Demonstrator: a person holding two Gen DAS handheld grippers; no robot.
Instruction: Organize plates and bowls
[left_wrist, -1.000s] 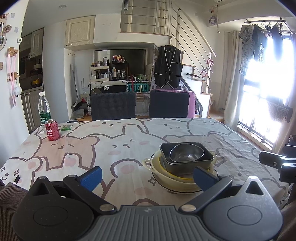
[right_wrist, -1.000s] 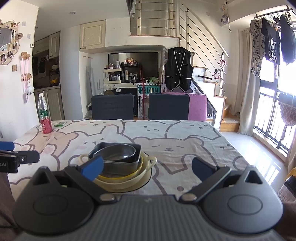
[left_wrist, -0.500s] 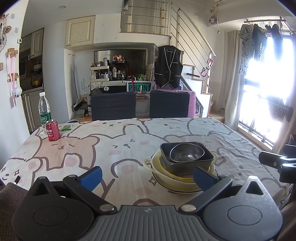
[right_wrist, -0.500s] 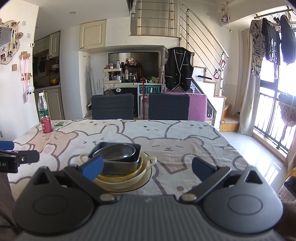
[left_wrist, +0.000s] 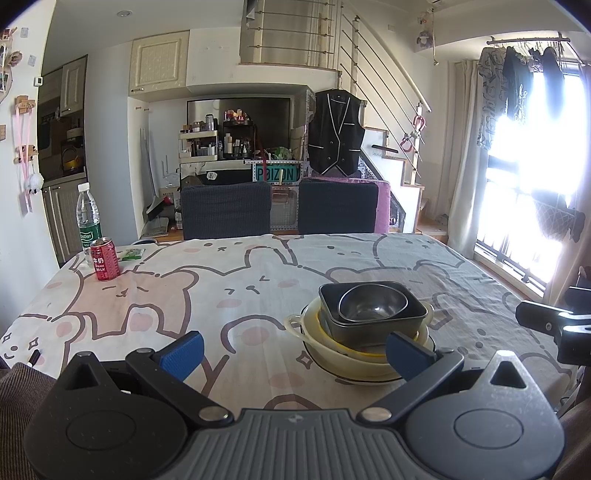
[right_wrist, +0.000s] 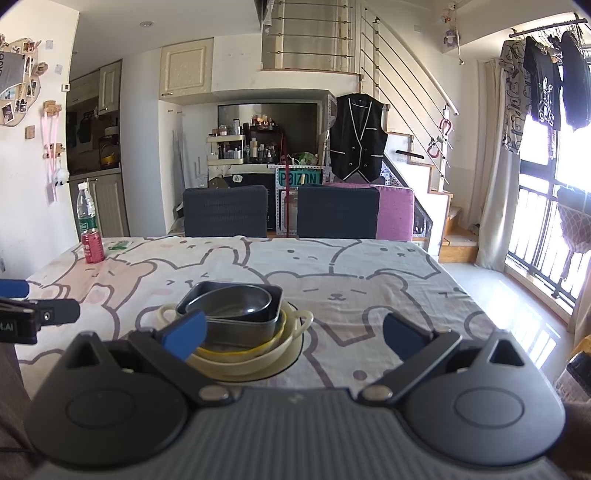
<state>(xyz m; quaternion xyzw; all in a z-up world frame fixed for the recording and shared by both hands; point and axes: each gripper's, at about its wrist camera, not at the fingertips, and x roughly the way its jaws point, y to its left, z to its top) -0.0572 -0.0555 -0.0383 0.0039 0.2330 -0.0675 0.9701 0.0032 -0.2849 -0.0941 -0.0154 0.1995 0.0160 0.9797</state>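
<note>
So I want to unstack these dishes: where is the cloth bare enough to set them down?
Bare cloth lies left of the dish stack toward the red can, beyond the stack up to the two chairs, and to its right toward the table edge. The crowded spot is the far left corner, where can and water bottle stand.

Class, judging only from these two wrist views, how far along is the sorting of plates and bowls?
Done: the dishes sit nested in one stack, with a round steel bowl inside a dark square dish, on a yellow bowl and a cream handled bowl. In hand: nothing; the left gripper and right gripper are open and empty. Left: whether more moves are needed cannot be told.
</note>
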